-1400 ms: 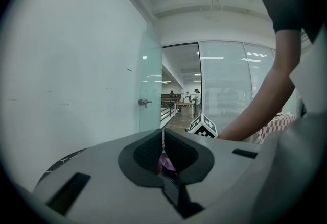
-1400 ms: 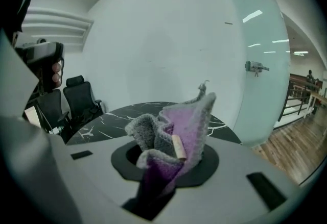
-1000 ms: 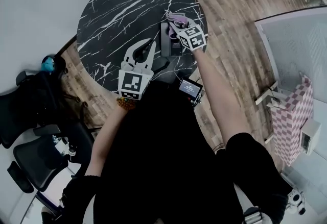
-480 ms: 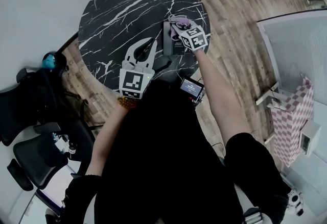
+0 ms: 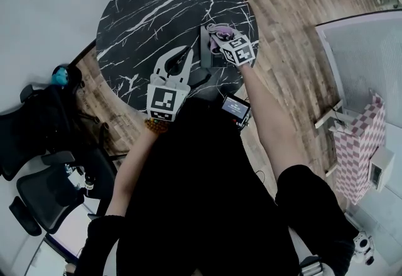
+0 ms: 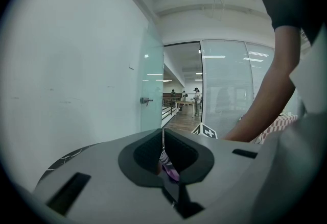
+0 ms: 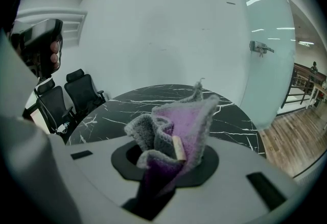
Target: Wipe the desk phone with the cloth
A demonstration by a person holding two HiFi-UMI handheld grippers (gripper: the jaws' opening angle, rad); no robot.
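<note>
Round black marble table point(image 5: 144, 11); black office chairs point(image 5: 38, 196) at left; wood floor point(image 5: 282, 11); pink checkered box point(image 5: 355, 149) at right.

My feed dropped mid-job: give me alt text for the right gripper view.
The right gripper is clamped on a crumpled purple and grey cloth standing up between its jaws. Beyond lies a round black marble table, black office chairs at left.

Round table point(image 5: 147, 11): black marble-look top w/ white veins, standing on wood-plank floor point(image 5: 282, 29) next to a white wall. Directly on top: dark desk phone point(image 5: 207, 58), in the near-right part, close to the edge, partly covered from above. Dark strip runs from phone toward near edge; can't tell what it is. Black office chairs point(image 5: 38, 199) on floor, off near-left edge.
</note>
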